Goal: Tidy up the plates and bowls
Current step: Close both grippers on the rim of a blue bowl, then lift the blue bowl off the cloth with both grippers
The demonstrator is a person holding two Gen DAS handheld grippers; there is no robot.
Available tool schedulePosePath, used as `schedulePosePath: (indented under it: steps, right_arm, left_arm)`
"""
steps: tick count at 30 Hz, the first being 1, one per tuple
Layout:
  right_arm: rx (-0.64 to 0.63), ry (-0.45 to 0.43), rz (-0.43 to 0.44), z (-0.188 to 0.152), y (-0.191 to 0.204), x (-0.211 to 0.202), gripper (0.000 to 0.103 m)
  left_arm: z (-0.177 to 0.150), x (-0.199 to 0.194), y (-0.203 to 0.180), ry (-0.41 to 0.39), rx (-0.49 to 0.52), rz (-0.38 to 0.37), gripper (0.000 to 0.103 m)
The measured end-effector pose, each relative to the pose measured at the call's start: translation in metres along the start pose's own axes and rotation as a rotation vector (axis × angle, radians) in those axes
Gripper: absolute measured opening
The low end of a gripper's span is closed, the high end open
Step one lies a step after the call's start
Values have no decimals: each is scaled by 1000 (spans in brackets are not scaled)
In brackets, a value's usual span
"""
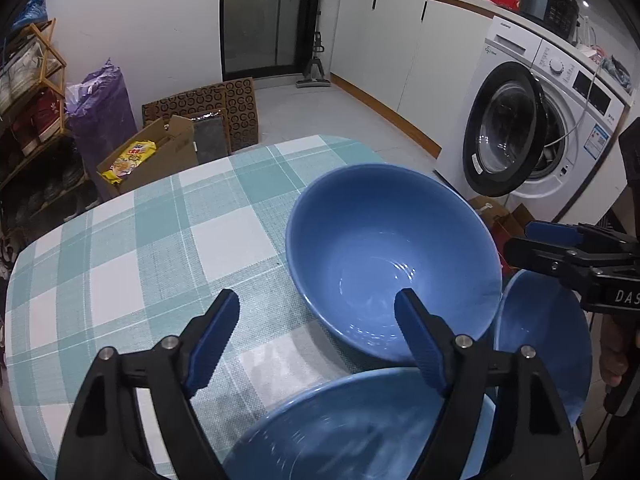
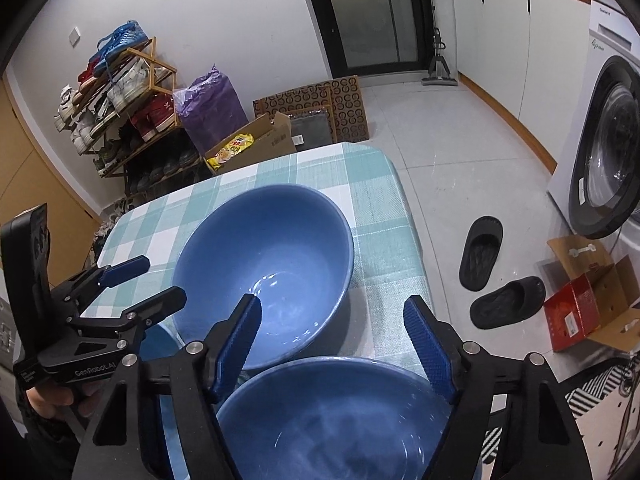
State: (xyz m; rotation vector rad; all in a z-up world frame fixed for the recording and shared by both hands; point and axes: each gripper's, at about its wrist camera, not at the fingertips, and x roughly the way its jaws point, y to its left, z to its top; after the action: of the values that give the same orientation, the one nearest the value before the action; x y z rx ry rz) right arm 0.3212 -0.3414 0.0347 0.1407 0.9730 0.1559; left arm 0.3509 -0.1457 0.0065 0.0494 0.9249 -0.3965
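Note:
Three blue bowls sit on a table with a teal checked cloth (image 1: 132, 248). The far bowl (image 1: 392, 256) is upright in the middle; it also shows in the right wrist view (image 2: 268, 264). A near bowl (image 1: 344, 432) lies under my left gripper (image 1: 320, 324), which is open and empty above its rim. A third bowl (image 1: 548, 344) sits at the right, below my right gripper (image 1: 532, 240). In the right wrist view that bowl (image 2: 332, 420) is under my open, empty right gripper (image 2: 334, 320). The left gripper (image 2: 160, 280) shows at the left there.
The table's right edge (image 2: 416, 264) drops to a tiled floor with two black slippers (image 2: 480, 252) and a red box (image 2: 572, 316). A washing machine (image 1: 532, 136) with its door open stands at the right. Cardboard boxes (image 1: 156, 156) and a shoe rack (image 2: 120, 120) stand beyond the far edge.

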Motion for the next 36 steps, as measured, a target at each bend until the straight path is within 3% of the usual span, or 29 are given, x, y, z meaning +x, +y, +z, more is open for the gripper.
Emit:
schedulePosePath:
  steps: [9, 14, 16, 26, 36]
  right_arm:
    - [-1, 37, -2, 0, 1, 20, 72]
    - [11, 61, 13, -2, 0, 30, 62]
    - [9, 69, 10, -2, 1, 33, 55]
    - [1, 83, 16, -4, 1, 39, 38]
    - [-65, 66, -21, -7, 9, 38, 27]
  left_arm:
    - [3, 10, -4, 51, -2, -25, 66]
    - [3, 15, -3, 68, -10, -52, 48]
    - [3, 16, -3, 68, -15, -65, 44]
    - [3, 18, -2, 71, -22, -60, 29]
    - [3, 18, -4, 65, -5, -44, 25]
